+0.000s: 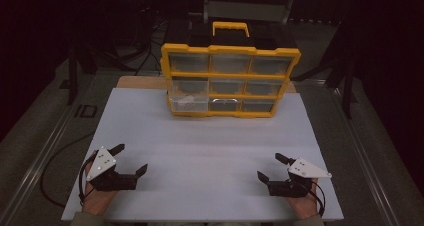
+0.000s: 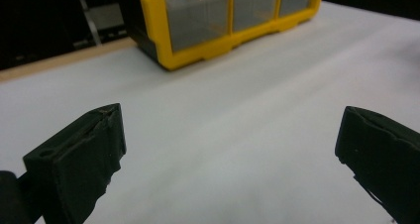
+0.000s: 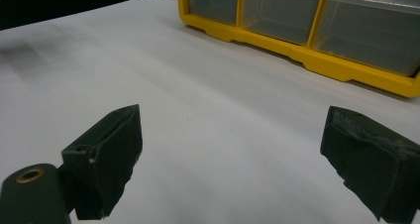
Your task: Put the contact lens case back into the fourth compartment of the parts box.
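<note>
A yellow drawer organizer (image 1: 230, 81) with clear plastic drawers stands upright at the far middle of the white table (image 1: 210, 151). Its bottom-left drawer (image 1: 189, 103) sticks out a little and holds something pale. My left gripper (image 1: 131, 158) rests at the near left, open, nothing between its jaws. My right gripper (image 1: 271, 167) rests at the near right, also open and holding nothing. The left gripper view has the organizer (image 2: 218, 23) ahead beyond the wide-apart left gripper (image 2: 230, 135). The right gripper view has the organizer's lower drawers (image 3: 317, 26) beyond the open right gripper (image 3: 233, 149).
A black and yellow carry handle (image 1: 230, 28) tops the organizer. A wooden board edge (image 1: 140, 82) shows behind the white sheet. Dark cables and metal frames stand around the table's back and sides. White surface lies between the grippers and the organizer.
</note>
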### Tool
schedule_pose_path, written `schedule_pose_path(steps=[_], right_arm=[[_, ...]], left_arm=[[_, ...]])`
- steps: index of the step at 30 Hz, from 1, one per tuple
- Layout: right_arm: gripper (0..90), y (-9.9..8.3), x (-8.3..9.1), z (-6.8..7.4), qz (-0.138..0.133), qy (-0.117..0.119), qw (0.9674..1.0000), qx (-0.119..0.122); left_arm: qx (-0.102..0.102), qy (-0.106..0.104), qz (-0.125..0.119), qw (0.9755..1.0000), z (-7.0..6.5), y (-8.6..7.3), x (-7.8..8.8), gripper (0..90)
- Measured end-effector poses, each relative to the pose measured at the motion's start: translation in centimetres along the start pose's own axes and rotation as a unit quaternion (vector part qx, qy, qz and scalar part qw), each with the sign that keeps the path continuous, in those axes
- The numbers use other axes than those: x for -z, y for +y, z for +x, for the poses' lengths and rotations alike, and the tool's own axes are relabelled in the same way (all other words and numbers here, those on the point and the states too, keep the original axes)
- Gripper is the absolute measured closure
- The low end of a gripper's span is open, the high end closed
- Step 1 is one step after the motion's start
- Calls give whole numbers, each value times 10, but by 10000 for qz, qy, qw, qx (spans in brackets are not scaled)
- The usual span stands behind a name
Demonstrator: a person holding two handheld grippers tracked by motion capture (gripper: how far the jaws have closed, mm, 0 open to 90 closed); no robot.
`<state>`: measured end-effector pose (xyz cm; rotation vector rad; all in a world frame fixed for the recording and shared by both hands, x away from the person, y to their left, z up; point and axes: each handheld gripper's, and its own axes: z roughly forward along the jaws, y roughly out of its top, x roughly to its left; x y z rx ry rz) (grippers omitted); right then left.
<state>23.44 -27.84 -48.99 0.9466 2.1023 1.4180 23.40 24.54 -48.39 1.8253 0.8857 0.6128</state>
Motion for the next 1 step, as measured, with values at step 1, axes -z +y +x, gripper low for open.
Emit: schedule_pose_path(steps=[1], right_arm=[[89, 0, 0, 0, 17, -3, 10000, -16]], left_arm=[[19, 0, 48, 10000, -1, -2, -1, 0]])
